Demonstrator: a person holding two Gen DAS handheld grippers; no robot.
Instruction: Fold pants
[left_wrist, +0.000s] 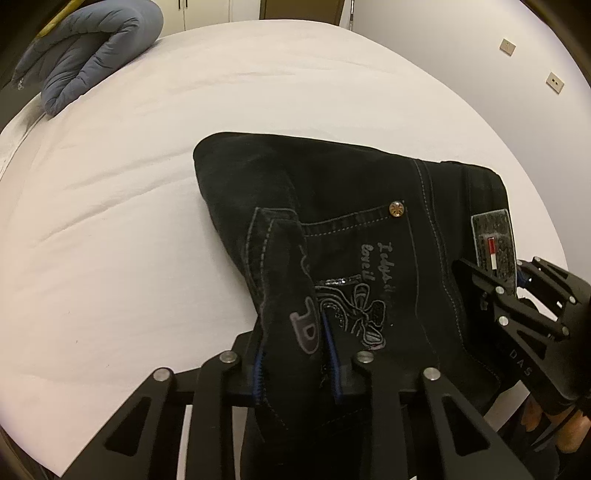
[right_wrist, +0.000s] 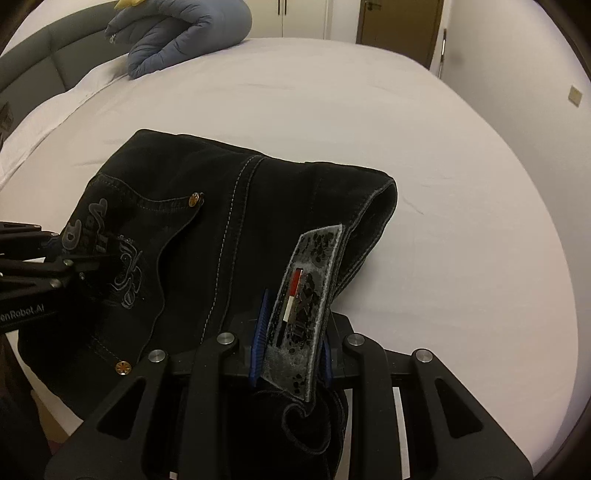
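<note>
Black jeans (left_wrist: 332, 192) lie bunched on a white bed (left_wrist: 110, 221), back pocket with embroidery facing up. In the left wrist view my left gripper (left_wrist: 295, 365) is shut on a fold of the pocket side, dark cloth pinched between its blue pads (left_wrist: 258, 373). In the right wrist view my right gripper (right_wrist: 291, 343) is shut on the waistband at the grey patch label (right_wrist: 310, 295). Each gripper shows in the other's view: the right gripper (left_wrist: 496, 269) at the right edge, the left gripper (right_wrist: 85, 254) at the left edge on the jeans (right_wrist: 177, 229).
A blue-grey padded quilt (left_wrist: 88, 48) lies rolled at the bed's far left corner, by a grey headboard (right_wrist: 44, 62). The white sheet (right_wrist: 443, 184) spreads wide beyond the jeans. A wall with sockets (left_wrist: 554, 83) and closet doors (right_wrist: 399, 29) stand behind.
</note>
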